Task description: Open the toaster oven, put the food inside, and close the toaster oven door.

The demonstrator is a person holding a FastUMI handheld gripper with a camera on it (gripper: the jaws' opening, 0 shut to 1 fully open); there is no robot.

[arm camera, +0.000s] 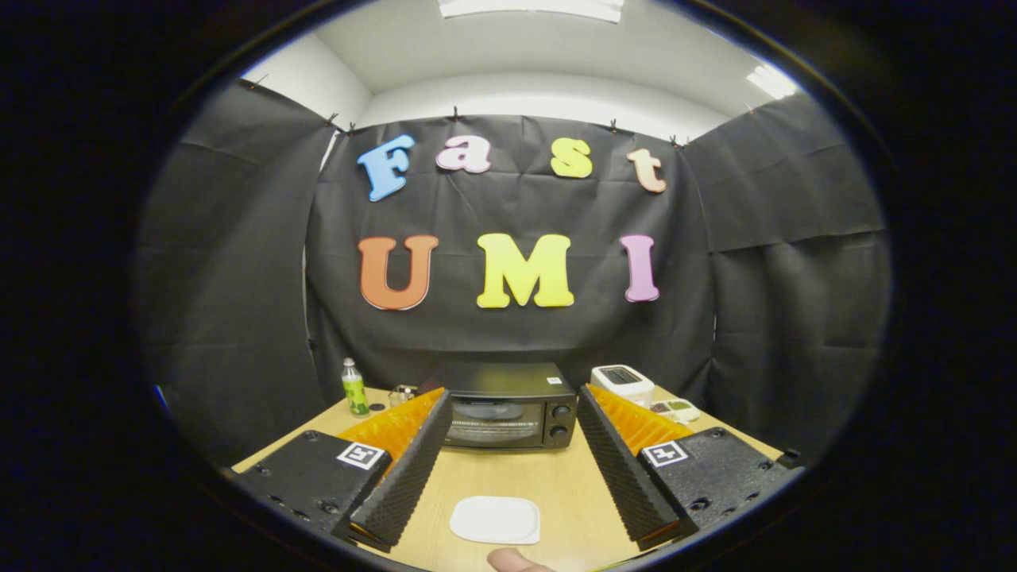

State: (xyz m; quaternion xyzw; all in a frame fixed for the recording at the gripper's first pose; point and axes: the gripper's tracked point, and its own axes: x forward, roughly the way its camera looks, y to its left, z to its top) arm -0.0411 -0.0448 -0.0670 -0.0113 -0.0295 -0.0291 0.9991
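Black box-shaped toaster oven (508, 407) with glass door closed, at the far end of the light wooden table (516, 485), beyond the fingers. Nearer than oven: flat white rounded plate (495, 520), between spread gripper (512, 457) fingers, nothing gripped. Left of oven: green-labelled clear bottle (354, 388). Right of oven: white boxy appliance (622, 383), small dishes (675, 409).

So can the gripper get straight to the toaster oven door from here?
Probably yes. The gripper has its fingers wide open, and the toaster oven stands beyond them, door shut. Between them lies just bare table and a flat white plate.
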